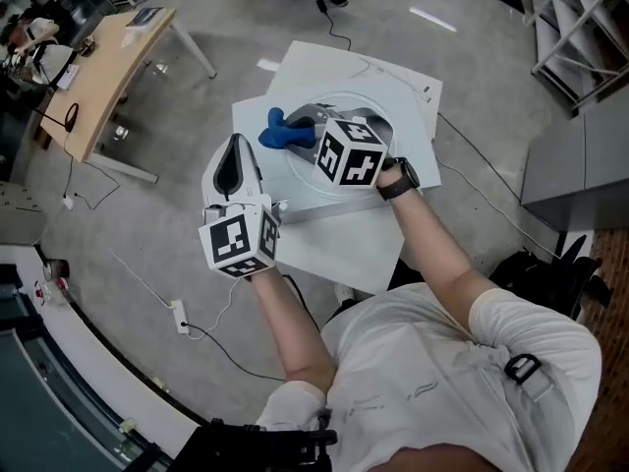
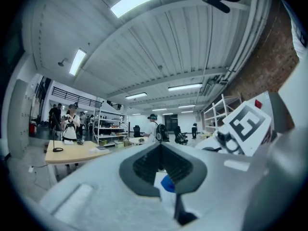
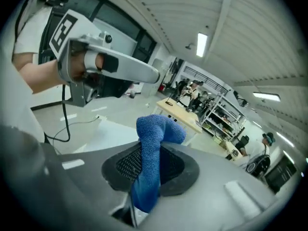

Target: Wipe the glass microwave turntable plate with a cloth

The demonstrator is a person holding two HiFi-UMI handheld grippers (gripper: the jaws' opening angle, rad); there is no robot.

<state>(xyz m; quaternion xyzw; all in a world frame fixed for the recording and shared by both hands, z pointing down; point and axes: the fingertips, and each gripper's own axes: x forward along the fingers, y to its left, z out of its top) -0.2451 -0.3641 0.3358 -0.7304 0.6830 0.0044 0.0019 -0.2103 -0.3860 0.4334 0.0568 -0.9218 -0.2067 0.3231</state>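
Blue cloth [image 1: 285, 132] sits bunched at the left edge of the glass plate [image 1: 339, 98] in the head view, and both are on the white worktop [image 1: 334, 249]. The right gripper [image 1: 313, 126] reaches over the plate from the right and meets the cloth at its tips, with its marker cube above the plate. The left gripper [image 1: 236, 150] is over the worktop's left edge, near the cloth but apart from it and from the plate. In the left gripper view the jaws are together with nothing clamped between them. A slit below the pads shows a bit of white and blue. Beyond the jaws stand a wooden table [image 2: 77, 152] and shelves [image 2: 108, 126], and the right gripper's cube shows at the right. In the right gripper view the jaws are clamped on the cloth, which rises in a folded hump above the dark pads. The left gripper hangs at the upper left, held in a hand, with a cable [image 3: 65, 124] trailing on the floor [image 3: 115, 109] under it.
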